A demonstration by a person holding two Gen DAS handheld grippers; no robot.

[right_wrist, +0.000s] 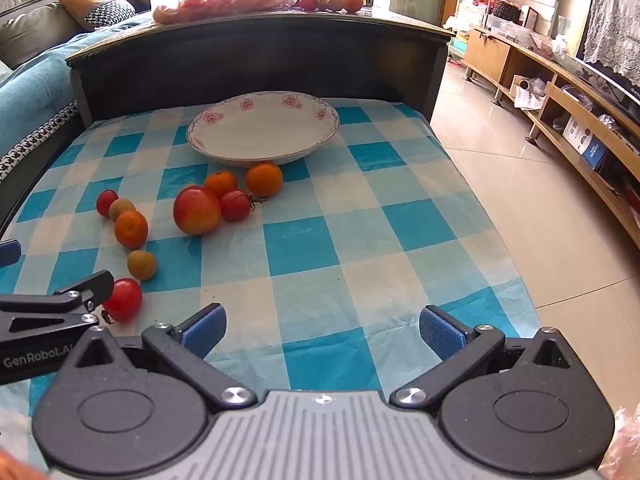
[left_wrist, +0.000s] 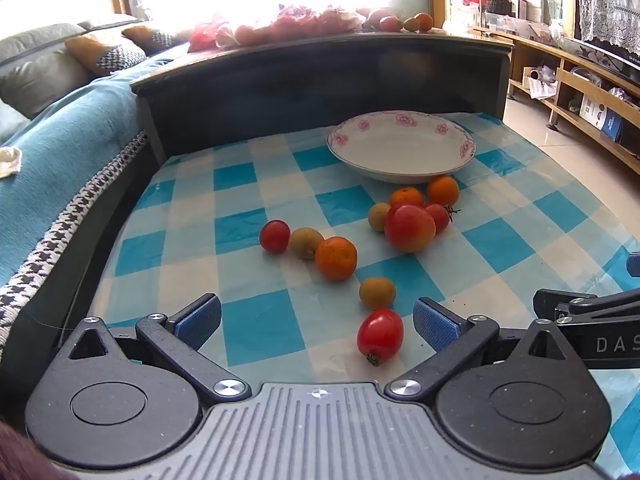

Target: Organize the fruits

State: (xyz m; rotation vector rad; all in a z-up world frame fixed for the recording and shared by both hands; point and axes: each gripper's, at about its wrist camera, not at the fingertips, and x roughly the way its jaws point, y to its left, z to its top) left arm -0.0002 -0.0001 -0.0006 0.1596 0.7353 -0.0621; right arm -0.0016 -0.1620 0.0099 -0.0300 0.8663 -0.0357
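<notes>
A blue-and-white checked tablecloth (right_wrist: 360, 216) covers the table. A flowered plate (right_wrist: 262, 128) sits near its far edge. Loose fruits (right_wrist: 197, 210) lie scattered just before the plate.

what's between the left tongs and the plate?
Left wrist view: red tomato nearest the left tongs, then brown fruit, orange, before the plate.

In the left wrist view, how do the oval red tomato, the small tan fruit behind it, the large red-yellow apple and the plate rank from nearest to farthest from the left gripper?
1. Oval red tomato, just inside the left gripper, toward its right finger.
2. Small tan fruit, directly behind the tomato.
3. Large red-yellow apple, mid-table, slightly right.
4. Floral-rimmed plate, at the far end, empty.
</notes>
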